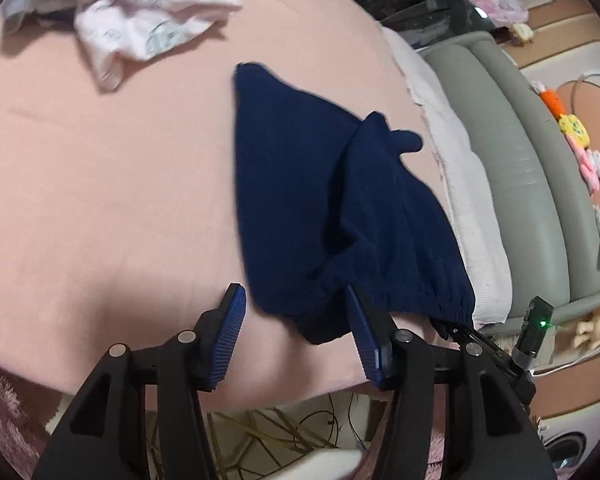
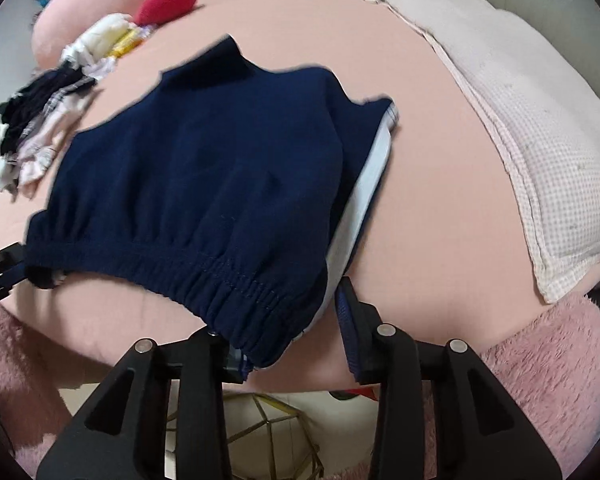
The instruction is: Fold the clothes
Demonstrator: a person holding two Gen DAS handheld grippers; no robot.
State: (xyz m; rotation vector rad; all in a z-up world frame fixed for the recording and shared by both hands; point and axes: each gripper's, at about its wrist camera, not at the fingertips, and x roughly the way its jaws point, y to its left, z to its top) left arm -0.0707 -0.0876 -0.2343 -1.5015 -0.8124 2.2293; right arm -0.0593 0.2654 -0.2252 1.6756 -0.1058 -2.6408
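Lying between parted jaws: shorts (image 2: 204, 184)

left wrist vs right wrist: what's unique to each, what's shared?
Left wrist only: grey padded bed frame beside the mattress, toys on the floor beyond it, cables under the bed edge.
Right wrist only: white side stripe on the navy shorts, big pink plush.
Both: navy shorts on the pink sheet, clothes pile, red plush, waistband nearest the tools.

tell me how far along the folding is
Done: the navy shorts lie spread on the pink bed, waistband nearest the grippers. In hand: nothing; the left gripper and right gripper stand open at the waistband. Left: folding the shorts, then the pile at the far end.
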